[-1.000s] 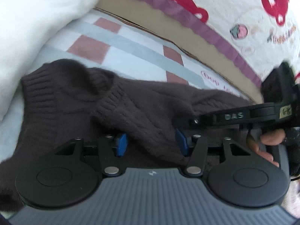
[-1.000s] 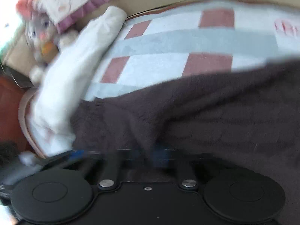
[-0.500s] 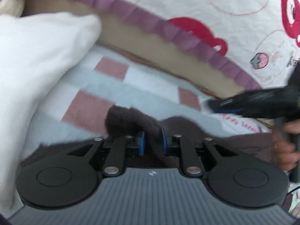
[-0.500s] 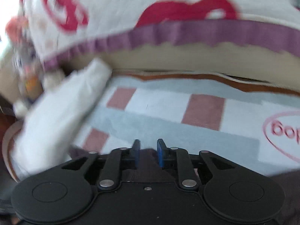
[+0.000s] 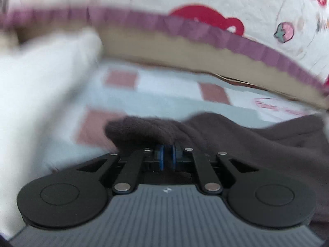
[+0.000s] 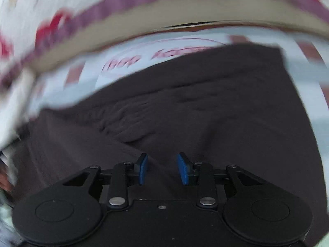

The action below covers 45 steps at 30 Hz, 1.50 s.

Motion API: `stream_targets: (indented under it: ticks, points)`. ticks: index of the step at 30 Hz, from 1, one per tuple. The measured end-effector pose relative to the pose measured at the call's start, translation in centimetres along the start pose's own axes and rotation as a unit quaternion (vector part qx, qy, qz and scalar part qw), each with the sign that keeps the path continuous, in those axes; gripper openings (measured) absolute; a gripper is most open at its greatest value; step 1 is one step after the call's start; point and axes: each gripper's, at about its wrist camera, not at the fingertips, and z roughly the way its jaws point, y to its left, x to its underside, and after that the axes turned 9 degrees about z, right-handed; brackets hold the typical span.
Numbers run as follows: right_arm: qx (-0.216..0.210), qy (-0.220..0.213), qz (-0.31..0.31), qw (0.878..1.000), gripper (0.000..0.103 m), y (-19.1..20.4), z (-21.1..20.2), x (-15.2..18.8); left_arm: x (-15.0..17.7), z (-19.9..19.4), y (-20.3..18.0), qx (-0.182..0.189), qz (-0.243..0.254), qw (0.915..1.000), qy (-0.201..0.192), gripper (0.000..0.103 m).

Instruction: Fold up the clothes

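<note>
Left wrist view: a dark brown knitted sweater lies on a bed, and I hold one bunched fold of it in the left gripper. Its fingers have just been closing and now stand clenched, with knit pinched between the blue pads and mounded up just ahead of them. From that pinch, the rest of the sweater spreads away to the right and toward me.

In the right wrist view, the sweater fills the middle, its long axis running left to right across the picture, far edge near a pink printed oval on the checked bedsheet. The right gripper hangs over the cloth; its fingers have just been opening and stand released, the knit visible between them but not pressed by either pad.

I judge the coming move turns on this: the left hand has the gathered end, while the right is nearest the flat body and free to pick a new edge.

Outward, a white pillow sits left, a purple-trimmed quilt beyond.
</note>
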Motion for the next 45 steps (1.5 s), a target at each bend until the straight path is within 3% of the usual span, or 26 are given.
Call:
stream_targets:
  ticks: [3, 5, 6, 7, 9, 12, 15, 18, 19, 20, 24, 25, 26, 28, 30, 33, 35, 38, 39, 41, 45]
  points:
    - [0.037, -0.015, 0.01, 0.999, 0.04, -2.3, -2.1, 0.3, 0.3, 0.3, 1.1, -0.034, -0.073, 0.9963, 0.03, 0.011]
    - [0.034, -0.022, 0.006, 0.999, 0.044, -3.1, -2.4, 0.6, 0.9, -1.1, 1.2, -0.028, -0.118, 0.9924, 0.021, 0.019]
    - [0.027, -0.023, 0.011, 0.999, 0.045, -3.5, -2.3, 0.6, 1.2, -1.9, 1.2, -0.024, -0.136, 0.9902, 0.017, 0.027]
    - [0.013, -0.021, 0.028, 0.999, 0.048, -3.9, -1.8, 0.6, 1.3, -2.8, 0.5, -0.019, -0.118, 0.9928, 0.011, 0.045]
    - [-0.016, -0.017, 0.062, 0.998, 0.05, -4.6, -0.9, 0.5, 1.8, -4.3, -0.9, 0.004, -0.088, 0.996, 0.015, 0.056]
    - [-0.045, -0.018, 0.106, 0.993, 0.051, -4.9, 0.7, 0.3, 2.8, -6.2, -3.2, 0.053, -0.051, 0.9966, 0.037, 0.056]
    - [-0.07, -0.005, 0.138, 0.988, 0.059, -5.0, 2.3, 0.2, 4.2, -6.6, -5.4, 0.115, -0.028, 0.9914, 0.055, 0.056]
    - [-0.091, 0.002, 0.146, 0.985, 0.06, -4.9, 3.8, 0.5, 5.5, -6.8, -7.4, 0.148, -0.01, 0.9864, 0.071, 0.056]
    - [-0.102, -0.003, 0.139, 0.985, 0.046, -4.7, 3.9, 0.7, 5.7, -6.8, -7.9, 0.16, -0.004, 0.9845, 0.072, 0.056]
    - [-0.12, -0.018, 0.122, 0.985, 0.02, -4.4, 3.4, 0.8, 5.7, -6.8, -8.6, 0.166, 0.004, 0.9835, 0.071, 0.056]
    - [-0.198, -0.082, 0.07, 0.974, 0.019, -3.7, 0.6, 0.8, 5.5, -6.9, -10.8, 0.176, 0.04, 0.9814, 0.067, 0.056]
    - [-0.191, -0.095, 0.057, 0.975, 0.017, -3.6, 0.1, 0.8, 5.5, -7.0, -11.2, 0.174, 0.045, 0.981, 0.073, 0.056]
    - [-0.148, -0.105, 0.043, 0.982, 0.012, -3.5, 0.2, 0.8, 5.6, -7.0, -11.6, 0.173, 0.05, 0.9805, 0.079, 0.056]
    - [-0.034, -0.109, 0.022, 0.993, 0.014, -3.5, 1.1, 0.9, 5.9, -6.9, -12.1, 0.163, 0.056, 0.9796, 0.104, 0.056]
    - [0.005, -0.091, 0.05, 0.995, 0.014, -4.4, 1.8, 0.8, 6.4, -7.3, -12.1, 0.165, 0.057, 0.9786, 0.11, 0.056]
    - [-0.076, -0.089, 0.111, 0.987, 0.023, -5.5, 0.3, 0.6, 7.3, -8.0, -12.0, 0.167, 0.058, 0.977, 0.119, 0.056]
    - [-0.113, -0.101, 0.11, 0.982, 0.042, -5.0, -0.5, 0.5, 7.8, -8.3, -11.8, 0.167, 0.053, 0.9768, 0.124, 0.056]
    - [-0.145, -0.12, 0.061, 0.98, 0.043, -3.1, -0.9, 0.3, 8.2, -8.6, -11.1, 0.169, 0.028, 0.9778, 0.12, 0.056]
    - [-0.162, -0.108, 0.048, 0.98, 0.043, -2.4, -0.6, -0.3, 8.1, -8.6, -10.9, 0.171, 0.019, 0.9775, 0.121, 0.056]
    - [-0.191, -0.036, 0.029, 0.981, 0.043, -0.5, 1.1, -2.7, 7.9, -8.7, -10.4, 0.172, 0.004, 0.9773, 0.124, 0.056]
    - [-0.103, 0.108, -0.031, 0.988, 0.046, 3.1, 5.9, -7.1, 7.8, -9.0, -10.0, 0.173, -0.012, 0.9763, 0.13, 0.056]
